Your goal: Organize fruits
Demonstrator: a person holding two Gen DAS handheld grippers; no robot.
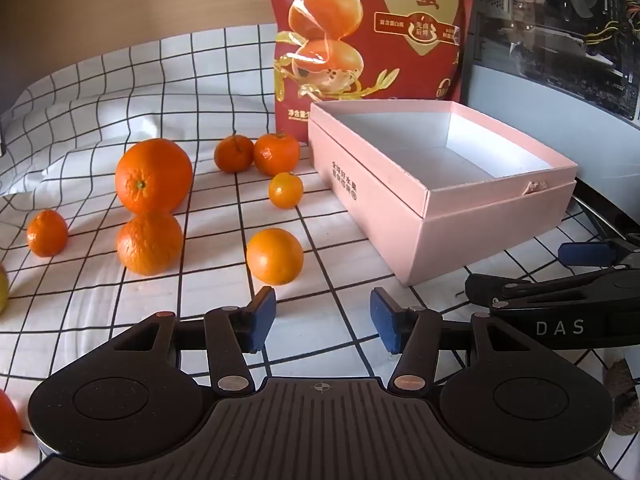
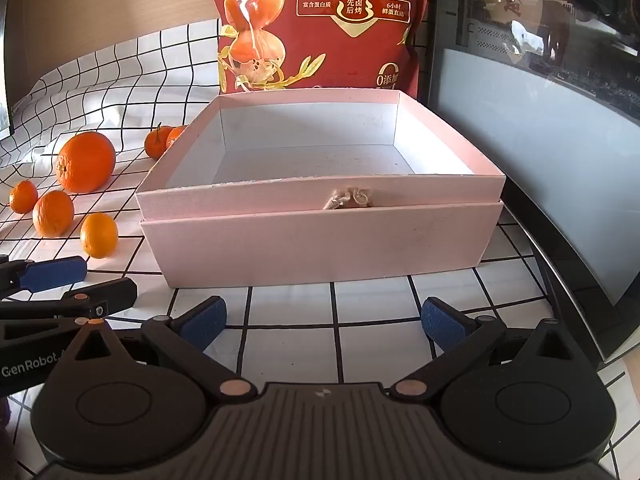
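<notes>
Several oranges and mandarins lie loose on the checked cloth: a big orange (image 1: 153, 175), a medium one (image 1: 149, 243), and a smaller one (image 1: 275, 256) nearest my left gripper (image 1: 323, 325). That gripper is open with nothing between its blue pads, just short of the small orange. An empty pink box (image 1: 420, 216) sits to the right. In the right wrist view the pink box (image 2: 320, 240) is straight ahead, and my right gripper (image 2: 324, 326) stands wide open in front of it, holding nothing. The big orange (image 2: 85, 162) lies left of the box.
A tall red snack bag (image 1: 372, 32) stands behind the box. A dark glass-fronted appliance (image 2: 540, 120) borders the right side. The white checked cloth (image 1: 320, 220) covers the table. A yellow-green fruit (image 1: 2, 288) and another orange (image 1: 8, 420) peek in at the left edge.
</notes>
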